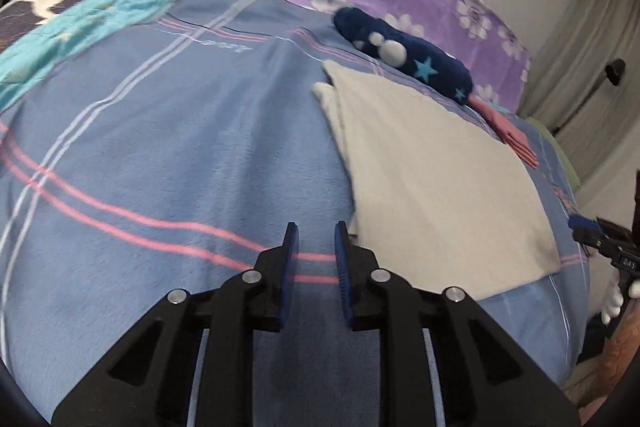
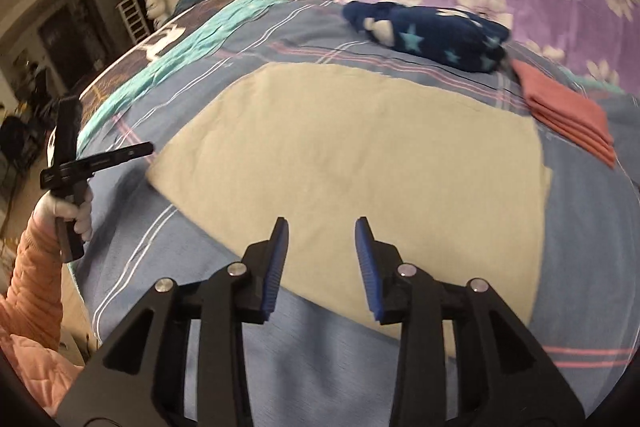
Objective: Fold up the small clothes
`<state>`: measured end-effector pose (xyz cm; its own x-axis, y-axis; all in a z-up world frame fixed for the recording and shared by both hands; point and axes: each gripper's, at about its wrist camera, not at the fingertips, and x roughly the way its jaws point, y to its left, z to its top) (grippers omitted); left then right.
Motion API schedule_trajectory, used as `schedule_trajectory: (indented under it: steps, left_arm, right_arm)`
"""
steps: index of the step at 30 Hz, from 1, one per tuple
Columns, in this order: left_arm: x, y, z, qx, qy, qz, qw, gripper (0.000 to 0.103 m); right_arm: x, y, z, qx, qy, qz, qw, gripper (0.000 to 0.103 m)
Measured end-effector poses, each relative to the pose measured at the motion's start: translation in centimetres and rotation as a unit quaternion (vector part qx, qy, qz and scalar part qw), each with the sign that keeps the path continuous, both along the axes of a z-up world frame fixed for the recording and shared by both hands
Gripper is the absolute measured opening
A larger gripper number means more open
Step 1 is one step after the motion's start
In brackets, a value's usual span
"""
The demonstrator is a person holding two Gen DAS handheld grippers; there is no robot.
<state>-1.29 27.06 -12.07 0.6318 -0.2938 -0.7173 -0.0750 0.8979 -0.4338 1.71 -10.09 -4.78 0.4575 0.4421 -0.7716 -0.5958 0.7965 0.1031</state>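
Cream cloth spread flat on the blue bed sheet, apparently folded over once, further folds judged still to come. Beyond the cloth: pink stack already folded, navy starred bundle rolled. Left gripper off the cloth's left edge, narrowly parted, empty. Right gripper over the cloth's near edge, wider apart, empty, angled down.

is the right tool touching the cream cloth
Apart: the right wrist view shows the right tool open and empty above the cream cloth, nothing between its pads.
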Motion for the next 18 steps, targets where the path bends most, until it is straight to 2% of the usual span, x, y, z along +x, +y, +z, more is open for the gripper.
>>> schedule_trajectory:
  steps: [4,11,13,15,18]
  left_arm:
    - [1.4,-0.7,-1.1,-0.012,-0.014,-0.061,0.9979,0.021]
    - [1.3,1.1,-2.4,-0.103,-0.028,-0.074,0.9915,0.031]
    - [1.6,1.4,-2.7,-0.114,-0.021,-0.080,0.9900,0.037]
    - [2.3,1.3,-2.7,-0.102,-0.010,-0.082,0.9914,0.037]
    - [4.4,0.7,-2.1,-0.076,-0.005,-0.098,0.9923,0.038]
  right_arm:
    - [0.6,3.4,-0.5,-0.052,0.011,0.021,0.998,0.038]
    - [3.3,9.1,-0.8,-0.096,0.016,0.051,0.994,0.042]
    - [4.2,11.5,-1.0,-0.100,0.016,0.065,0.993,0.044]
    - [4.9,13.5,-1.0,-0.103,0.013,0.074,0.992,0.048]
    - [6.3,16.6,-1.4,-0.092,0.023,0.082,0.992,0.049]
